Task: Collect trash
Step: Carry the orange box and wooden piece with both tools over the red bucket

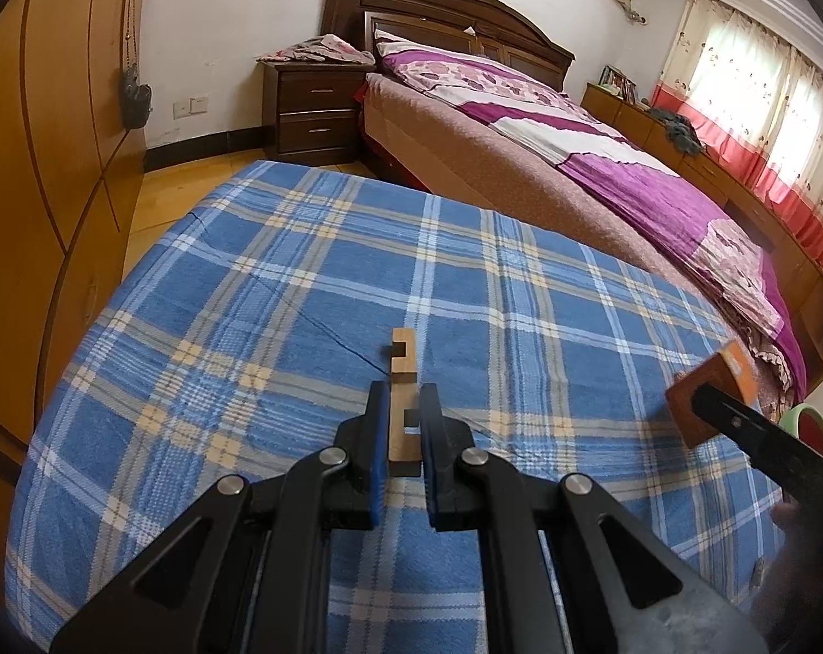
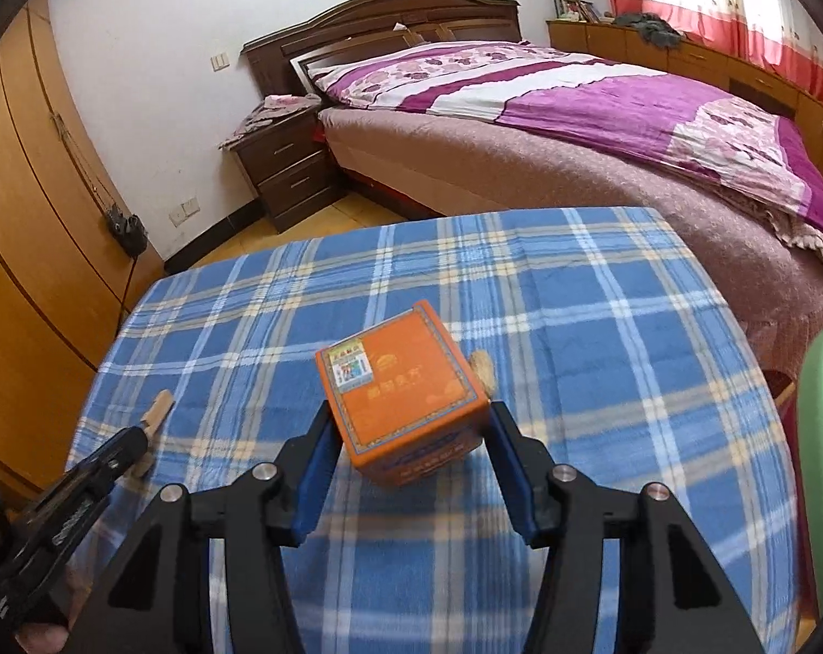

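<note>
**Both grippers loaded over the plaid table**

Blue pads (image 1: 376, 436) of the left gripper (image 1: 402, 414) press on both sides of a notched wooden piece (image 1: 399, 381), which points straight ahead out of the grip above the plaid cloth (image 1: 248, 300). From the right wrist camera this same gripper (image 2: 139, 444) comes in at the lower left, the wood (image 2: 158, 409) sticking out of its tip toward the middle of the table.

Right gripper (image 2: 409, 436) is clamped on an orange box (image 2: 406, 398), one pad (image 2: 316, 463) against each side wall. Its printed lid faces up and the box tilts slightly, its lower corner hanging over the cloth (image 2: 575, 327); whether it touches the cloth I cannot tell. Just behind the box's right corner a small pale scrap (image 2: 482, 368) peeks out on the cloth. In the left wrist view the box (image 1: 711, 403) shows at the right edge, brown underside toward the camera, with the right gripper's dark finger (image 1: 738, 419) across it. A green rim (image 1: 817, 425) with red inside shows behind that finger; in the right view it (image 2: 817, 381) runs up the right edge.

Beyond the table stands a bed (image 1: 520, 152) with a purple floral quilt (image 2: 602, 92), a dark nightstand (image 1: 313, 114) beside its headboard. Wooden wardrobe doors (image 1: 46, 163) line the left wall, and red-and-white curtains (image 1: 755, 125) hang at the far right.
</note>
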Tool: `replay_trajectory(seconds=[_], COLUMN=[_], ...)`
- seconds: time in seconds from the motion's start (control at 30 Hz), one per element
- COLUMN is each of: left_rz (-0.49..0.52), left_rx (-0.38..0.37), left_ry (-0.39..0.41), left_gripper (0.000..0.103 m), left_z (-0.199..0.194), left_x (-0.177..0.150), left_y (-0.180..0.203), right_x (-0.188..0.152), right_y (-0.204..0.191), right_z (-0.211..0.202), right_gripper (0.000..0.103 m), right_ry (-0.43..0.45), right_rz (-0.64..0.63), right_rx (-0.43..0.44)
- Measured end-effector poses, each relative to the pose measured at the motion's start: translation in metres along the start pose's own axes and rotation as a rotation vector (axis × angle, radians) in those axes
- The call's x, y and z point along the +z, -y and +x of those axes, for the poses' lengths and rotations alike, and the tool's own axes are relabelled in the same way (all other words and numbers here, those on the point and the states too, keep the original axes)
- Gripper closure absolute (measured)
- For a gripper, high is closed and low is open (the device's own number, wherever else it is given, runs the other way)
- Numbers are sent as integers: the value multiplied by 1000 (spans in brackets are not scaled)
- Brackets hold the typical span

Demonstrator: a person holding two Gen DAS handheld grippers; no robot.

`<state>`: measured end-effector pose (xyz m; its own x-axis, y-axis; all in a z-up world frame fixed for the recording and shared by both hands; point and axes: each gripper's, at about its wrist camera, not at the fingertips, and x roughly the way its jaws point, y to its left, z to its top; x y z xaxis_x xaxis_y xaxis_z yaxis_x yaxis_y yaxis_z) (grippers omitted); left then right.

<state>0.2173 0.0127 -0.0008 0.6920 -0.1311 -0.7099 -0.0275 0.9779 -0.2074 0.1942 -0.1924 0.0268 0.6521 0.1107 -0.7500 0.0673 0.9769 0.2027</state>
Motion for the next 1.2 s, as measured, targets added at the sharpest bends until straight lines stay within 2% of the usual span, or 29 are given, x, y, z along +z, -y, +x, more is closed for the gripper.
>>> replay_trajectory(seconds=[0.5,1.2], left_rz=[58,137], left_rx=[-31,-199], left_ry=[26,-4], left_gripper=[93,93], left_z=[-25,-88], left_x=[2,-30], left_y=[23,99], right_x=[-31,-79], right_y=[32,113], right_z=[-86,-170], right_gripper=[47,47], right_ry=[55,122], right_rz=[75,220], right_rx=[-25,-68])
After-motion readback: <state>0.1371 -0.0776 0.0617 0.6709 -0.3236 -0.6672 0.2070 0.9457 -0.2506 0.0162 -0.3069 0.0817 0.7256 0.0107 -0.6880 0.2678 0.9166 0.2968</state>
